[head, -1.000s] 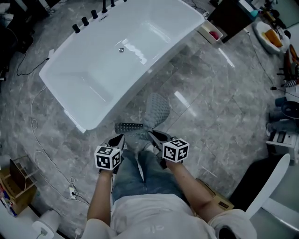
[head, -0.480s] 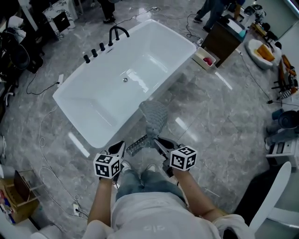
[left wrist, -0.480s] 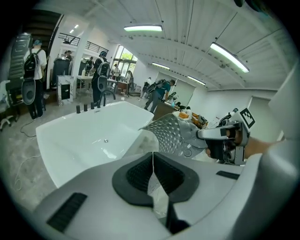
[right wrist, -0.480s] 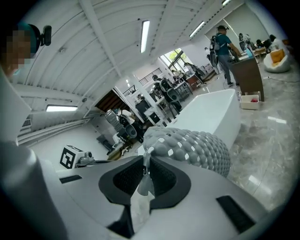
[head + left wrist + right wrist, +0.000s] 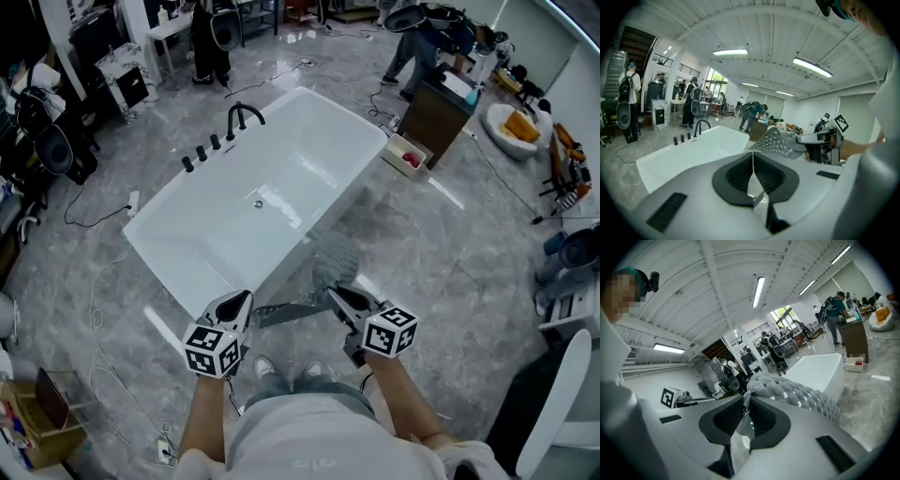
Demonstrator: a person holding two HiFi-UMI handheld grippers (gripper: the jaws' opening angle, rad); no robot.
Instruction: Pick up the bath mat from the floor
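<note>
Head view: bath mat (image 5: 323, 272) is off the floor (image 5: 450, 253), slung between the two grippers in front of the person, beside the near corner of the bathtub (image 5: 216, 234); one part runs as a dark strip toward the left gripper (image 5: 239, 302), the rest stands up in a knobbly grey fold above the right gripper (image 5: 339, 298); right gripper view shows those jaws pinched narrow on the mat's edge, bumpy sheet bulging just past the pads; left gripper view shows its jaws pressed almost together with only a thin sliver of material between them, which I take for the mat's other edge, a slim bite; judgement: the pick-up step is in its lift phase, close to done; next move calls for keeping both pinches firm and both hands level with each other, since the left hold looks the weaker and the mat would swing down from the right if it slipped; edges: tub rim sits just beyond the mat, shoes (image 5: 267, 368) directly under; open room: bare marble to the right of the tub; loose cables (image 5: 94, 309) on the left and a white chair (image 5: 553, 394) at lower right sit well apart from the hands.
</note>
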